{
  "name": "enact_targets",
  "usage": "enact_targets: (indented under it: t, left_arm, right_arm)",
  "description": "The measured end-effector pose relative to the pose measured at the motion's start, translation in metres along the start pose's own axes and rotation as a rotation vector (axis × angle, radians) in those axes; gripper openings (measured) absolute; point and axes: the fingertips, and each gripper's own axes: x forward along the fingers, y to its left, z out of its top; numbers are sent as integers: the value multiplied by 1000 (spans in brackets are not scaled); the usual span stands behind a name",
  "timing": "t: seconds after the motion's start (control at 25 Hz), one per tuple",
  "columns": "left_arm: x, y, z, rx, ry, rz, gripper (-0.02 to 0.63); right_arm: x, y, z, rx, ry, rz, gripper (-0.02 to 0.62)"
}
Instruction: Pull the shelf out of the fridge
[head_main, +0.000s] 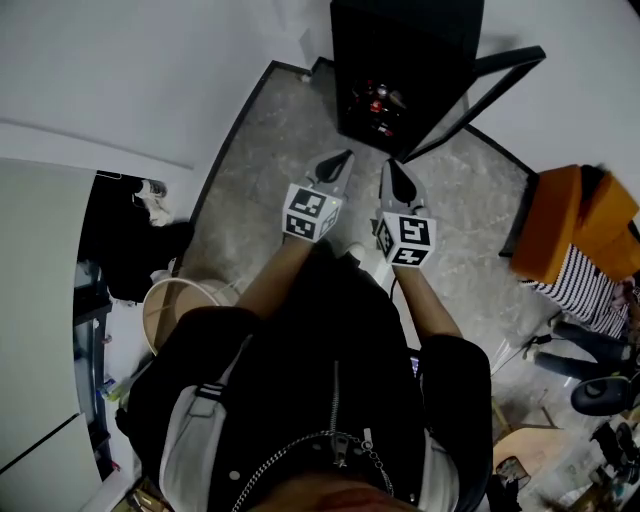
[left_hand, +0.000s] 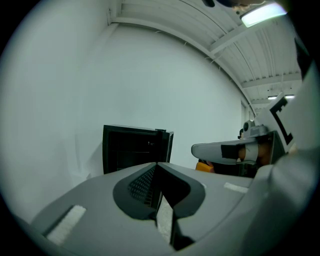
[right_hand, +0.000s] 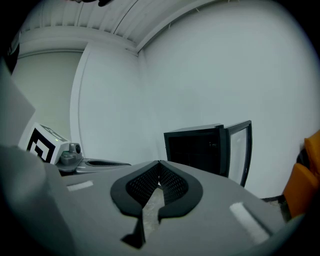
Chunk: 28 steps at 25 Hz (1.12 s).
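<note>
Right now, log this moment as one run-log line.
phase: before contact | small black fridge: on grey floor, glass door open | left gripper: shut, empty | right gripper: shut, empty | both short of fridge

Dim, cool light; fisheye edges

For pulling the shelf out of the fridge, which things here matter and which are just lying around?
Job: fridge, its open door, left tool and right tool, both shut and empty.
Lying about: orange furniture, striped cloth, round pale tub.
</note>
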Motion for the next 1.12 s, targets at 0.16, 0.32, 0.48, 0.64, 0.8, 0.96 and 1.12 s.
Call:
enact_targets:
  t: [0.16, 0.32, 0.48, 0.64, 0.8, 0.96, 1.12]
  left_arm:
    - [10, -1, 1, 12, 2, 9, 3]
    - [19, 0, 2, 6, 10, 8, 3]
    - [35, 4, 6, -4, 8, 3, 3]
    - [55, 15, 4, -17, 17, -13, 3]
    - [89, 28, 11, -49, 10, -32, 3]
    - [125, 47, 14, -60, 24, -36, 3]
    - [153, 71, 15, -87, 35, -31, 3]
  right_arm:
    - [1, -13, -1, 10, 2, 7, -11]
    - [6, -22, 0, 14, 5, -1, -11]
    - [17, -31, 3, 11, 2, -10, -11]
    - [31, -38, 4, 18, 7, -25, -11]
    - [53, -59, 12, 12, 23, -49, -11]
    - [78, -78, 23, 8, 29, -74, -11]
    - [104, -86, 30, 6, 46, -82, -11]
